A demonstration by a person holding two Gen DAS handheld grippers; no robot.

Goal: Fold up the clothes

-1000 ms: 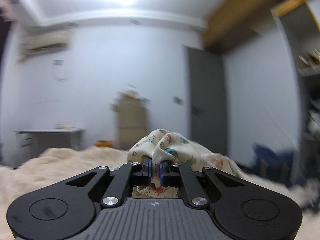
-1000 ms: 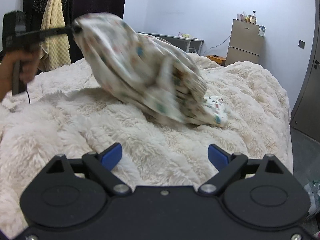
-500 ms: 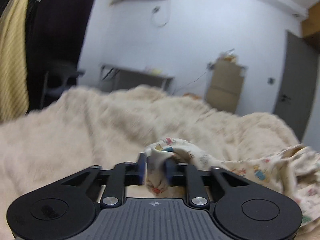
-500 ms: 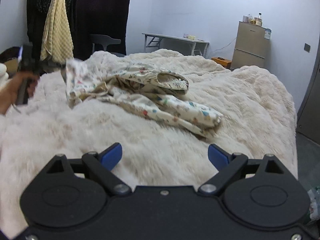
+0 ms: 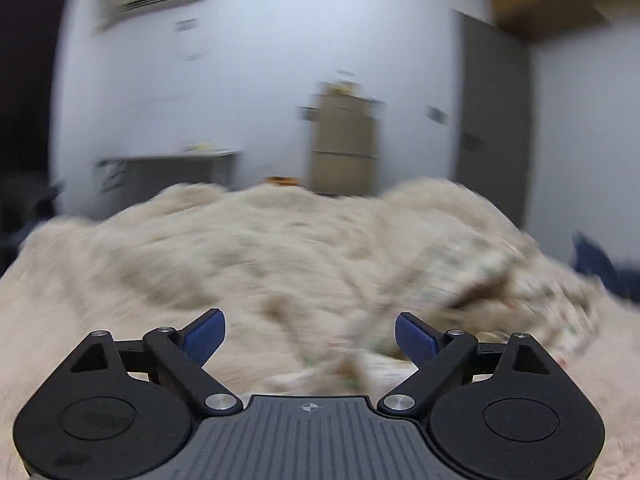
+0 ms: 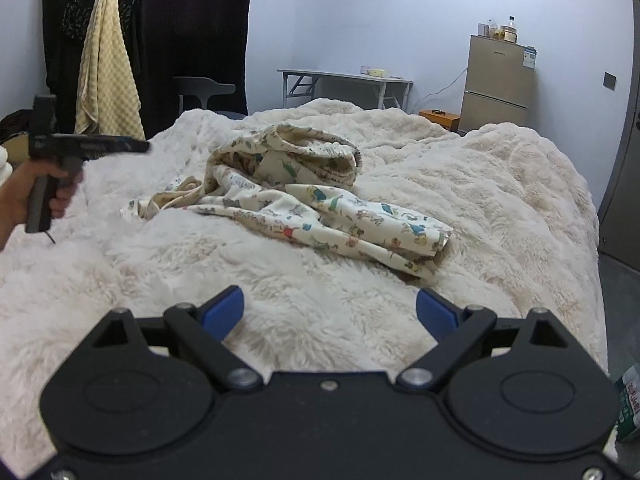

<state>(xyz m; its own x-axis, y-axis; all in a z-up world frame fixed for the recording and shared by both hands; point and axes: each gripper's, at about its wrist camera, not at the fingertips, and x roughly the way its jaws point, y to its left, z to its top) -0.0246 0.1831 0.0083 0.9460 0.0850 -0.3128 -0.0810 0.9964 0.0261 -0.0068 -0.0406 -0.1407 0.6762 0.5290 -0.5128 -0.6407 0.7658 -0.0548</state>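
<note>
Now both hand-held grippers, left [image 5: 310, 334] just opened, right [image 6: 330, 314], gape empty; fridge [image 6: 498, 82] label seems unreadable.

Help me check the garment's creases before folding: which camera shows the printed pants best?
The right wrist view: the printed pants lie sharp and whole, crumpled on the fluffy blanket. The left wrist view shows them only as a motion-blurred patch at right.

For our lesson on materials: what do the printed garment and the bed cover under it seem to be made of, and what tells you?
Printed garment: likely thin woven cotton, matte; it crumples into soft folds, and the waistband looks gathered with elastic.
Bed cover: probably synthetic plush or faux fur, cream; long shaggy pile lies in tufts with a slight sheen.
</note>
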